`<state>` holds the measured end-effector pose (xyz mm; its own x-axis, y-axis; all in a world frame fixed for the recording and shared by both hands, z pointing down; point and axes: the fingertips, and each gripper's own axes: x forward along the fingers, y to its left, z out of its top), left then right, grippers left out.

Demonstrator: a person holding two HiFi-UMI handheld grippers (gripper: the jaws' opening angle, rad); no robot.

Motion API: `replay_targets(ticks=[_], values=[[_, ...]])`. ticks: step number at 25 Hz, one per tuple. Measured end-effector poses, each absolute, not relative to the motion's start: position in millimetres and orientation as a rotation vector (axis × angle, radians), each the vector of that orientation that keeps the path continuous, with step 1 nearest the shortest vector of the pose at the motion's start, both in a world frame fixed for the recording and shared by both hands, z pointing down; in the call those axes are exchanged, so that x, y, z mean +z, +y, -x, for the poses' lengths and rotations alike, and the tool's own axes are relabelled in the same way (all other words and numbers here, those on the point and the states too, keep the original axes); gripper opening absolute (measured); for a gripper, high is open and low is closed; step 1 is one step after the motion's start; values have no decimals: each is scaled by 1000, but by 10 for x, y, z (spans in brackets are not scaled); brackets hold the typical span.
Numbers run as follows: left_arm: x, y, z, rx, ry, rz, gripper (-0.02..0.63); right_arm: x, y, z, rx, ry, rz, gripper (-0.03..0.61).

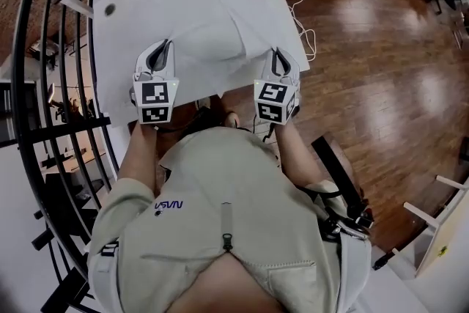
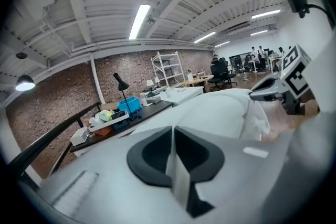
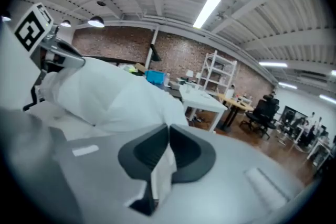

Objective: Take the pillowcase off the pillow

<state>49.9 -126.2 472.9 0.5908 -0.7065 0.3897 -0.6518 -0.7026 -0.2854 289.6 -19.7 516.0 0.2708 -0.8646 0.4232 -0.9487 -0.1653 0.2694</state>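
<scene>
Worktop: the white worktop [image 1: 124, 26] runs from the person toward 12 o'clock, over a wooden floor [image 1: 381, 48].
Pillowcase: the white pillowcase [image 1: 212, 37] lies in the middle of the worktop, its near edge at the worktop's 6 o'clock side. It is still on the pillow.
Pillow: wholly covered by the case, so only its bulge shows.
Left claw: the left claw [image 1: 164, 49] is at 7 o'clock of the bulge and clenched. In the left gripper view a thin fold of white cloth [image 2: 181, 181] is pinched where its jaws meet.
Right claw: the right claw [image 1: 277, 55] is at 5 o'clock of the bulge and also clenched. In the right gripper view a fold of the same white cloth stands between its closed jaws [image 3: 160, 176].
Step in hand: by my reading, both near corners are now gripped and the stripping itself has not begun.
Next move: it likely calls for finding which end is open. The two grips then draw the cloth along the pillow while the filling stays behind. The thin pinch could slip, and the whole pillow may simply slide with the case.
</scene>
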Motion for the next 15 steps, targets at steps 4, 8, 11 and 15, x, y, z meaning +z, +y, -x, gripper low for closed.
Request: replay_targets(ticks=[4,8,11,15], values=[[4743,-1338,-322,-732,1191,2756,18,5322,-174,-3418,339,-1604,-2111,14],[5023,-1084,-353,-807,1075,2815,18,5977,-159,-3524,455,-1550,-1937,14],[5301,-865,-352,-877,1044,2860,20,6509,-91,-3553,607,-1496,-1846,15],[5446,-728,-361,-909,1006,2897,33,6683,-64,-3528,686,-1538,-1807,29]])
